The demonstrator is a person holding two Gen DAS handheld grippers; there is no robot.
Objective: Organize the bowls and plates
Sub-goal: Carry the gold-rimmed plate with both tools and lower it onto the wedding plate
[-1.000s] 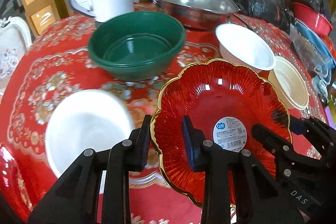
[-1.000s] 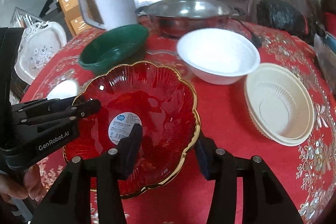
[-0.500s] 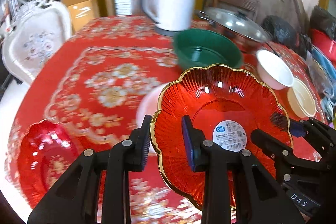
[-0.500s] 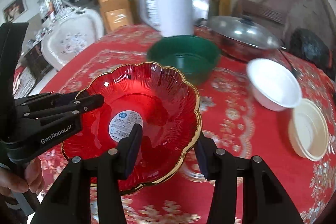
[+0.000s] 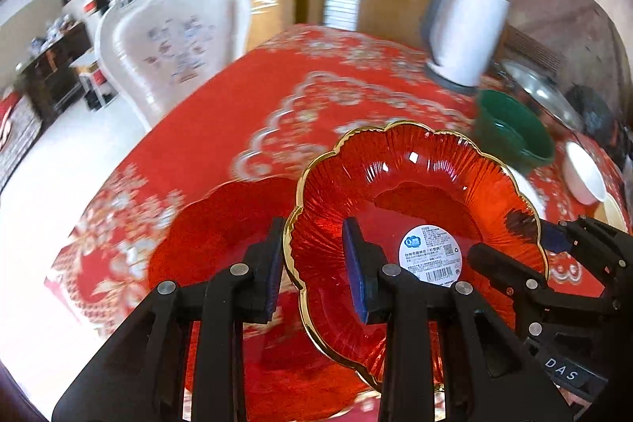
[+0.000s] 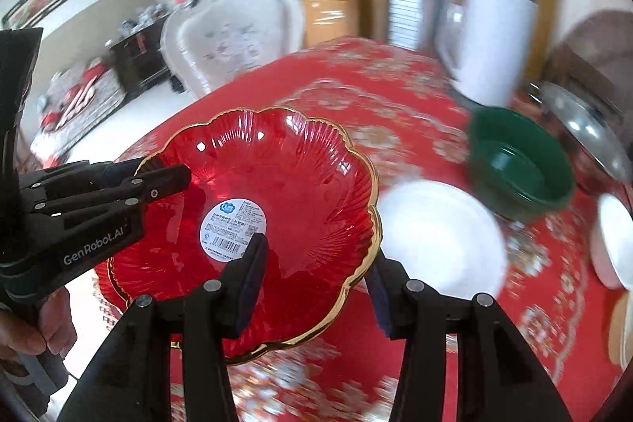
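Observation:
Both grippers hold one red glass plate with a gold scalloped rim and a white sticker, lifted above the table. My left gripper is shut on its left rim. My right gripper is shut on its right rim. The same plate shows in the right wrist view. A second red plate lies on the tablecloth just below and left of the held one. A white plate, a green bowl and a white bowl sit to the right.
A round table under a red patterned cloth carries a white kettle and a lidded steel pot at the back right. A white ornate chair stands beyond the table's left edge.
Both grippers have carried the red plate leftward across the table. The second red plate now lies right under it, and the bowls have slid off to the right.

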